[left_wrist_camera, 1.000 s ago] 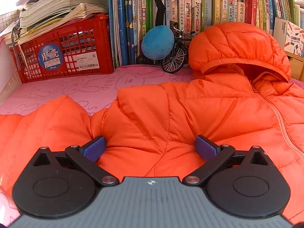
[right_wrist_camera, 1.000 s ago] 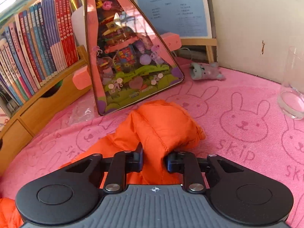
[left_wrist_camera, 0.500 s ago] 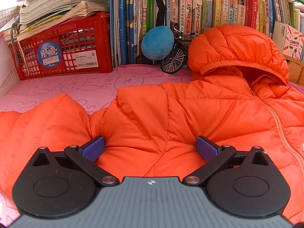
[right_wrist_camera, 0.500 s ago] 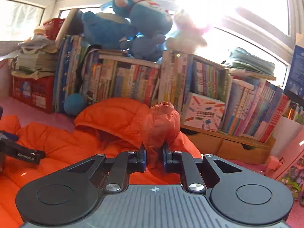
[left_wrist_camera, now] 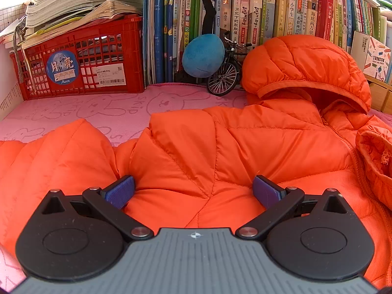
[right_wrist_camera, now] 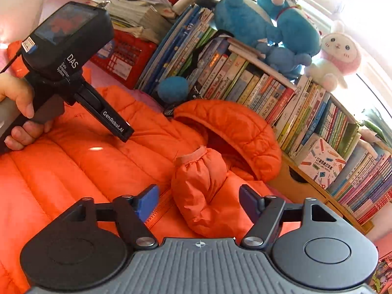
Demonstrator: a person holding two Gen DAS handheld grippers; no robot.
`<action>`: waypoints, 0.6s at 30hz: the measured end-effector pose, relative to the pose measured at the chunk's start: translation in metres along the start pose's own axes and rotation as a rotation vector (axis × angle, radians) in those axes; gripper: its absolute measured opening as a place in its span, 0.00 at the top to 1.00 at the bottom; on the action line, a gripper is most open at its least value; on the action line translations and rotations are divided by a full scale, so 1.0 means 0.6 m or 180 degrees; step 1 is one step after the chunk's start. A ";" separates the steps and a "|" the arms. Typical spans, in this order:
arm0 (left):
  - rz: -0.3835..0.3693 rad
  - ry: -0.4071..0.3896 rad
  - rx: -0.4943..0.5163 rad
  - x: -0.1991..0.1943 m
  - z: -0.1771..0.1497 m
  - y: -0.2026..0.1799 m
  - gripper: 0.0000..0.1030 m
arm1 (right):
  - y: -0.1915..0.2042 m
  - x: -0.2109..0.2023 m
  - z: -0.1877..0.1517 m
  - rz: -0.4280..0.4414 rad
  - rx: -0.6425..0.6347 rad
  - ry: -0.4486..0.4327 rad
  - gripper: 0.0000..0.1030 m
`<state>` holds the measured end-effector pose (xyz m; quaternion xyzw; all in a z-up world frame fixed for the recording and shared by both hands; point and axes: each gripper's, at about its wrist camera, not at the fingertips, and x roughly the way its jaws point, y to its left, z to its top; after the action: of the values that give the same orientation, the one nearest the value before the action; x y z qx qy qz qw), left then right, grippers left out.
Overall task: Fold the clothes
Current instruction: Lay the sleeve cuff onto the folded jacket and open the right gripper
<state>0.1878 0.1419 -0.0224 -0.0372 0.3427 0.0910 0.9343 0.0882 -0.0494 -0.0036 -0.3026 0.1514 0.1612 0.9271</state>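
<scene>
An orange hooded puffer jacket (left_wrist_camera: 245,147) lies face up on the pink bunny cloth (left_wrist_camera: 98,112), its hood (left_wrist_camera: 306,66) against the books. My left gripper (left_wrist_camera: 193,186) is open and rests on the jacket's left shoulder area, pads apart on the fabric. The right sleeve (right_wrist_camera: 198,178) lies folded over the jacket front, cuff pointing at the hood. My right gripper (right_wrist_camera: 198,198) has its jaws opening, with the sleeve between them and the pads clear of it. A person's hand (right_wrist_camera: 17,112) holds the left gripper's handle in the right wrist view.
A red crate (left_wrist_camera: 80,58) with stacked papers stands at the back left. A long row of books (left_wrist_camera: 245,24) lines the back, with a blue plush ball (left_wrist_camera: 203,56) and a model bicycle (left_wrist_camera: 225,73) before it. Plush toys (right_wrist_camera: 269,19) sit on top of the books.
My right gripper carried the sleeve from the right side across onto the jacket front, rolled over, and opened, letting the sleeve go. The left gripper stayed still and open.
</scene>
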 end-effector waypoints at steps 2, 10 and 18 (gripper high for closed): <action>-0.0006 -0.0001 -0.0005 0.000 0.000 0.000 0.00 | 0.000 0.014 0.002 -0.0027 -0.0043 0.0028 0.08; -0.0056 -0.0447 -0.0710 -0.028 -0.018 0.054 0.05 | 0.013 0.070 0.038 0.0201 0.0165 0.0206 0.88; -0.0131 -0.0544 -0.0942 -0.032 -0.018 0.074 0.06 | 0.104 0.070 0.081 0.0585 -0.0206 0.0074 0.84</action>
<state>0.1581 0.1813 -0.0187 -0.1734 0.2440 0.1242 0.9460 0.1103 0.0369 -0.0139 -0.3191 0.1840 0.2468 0.8963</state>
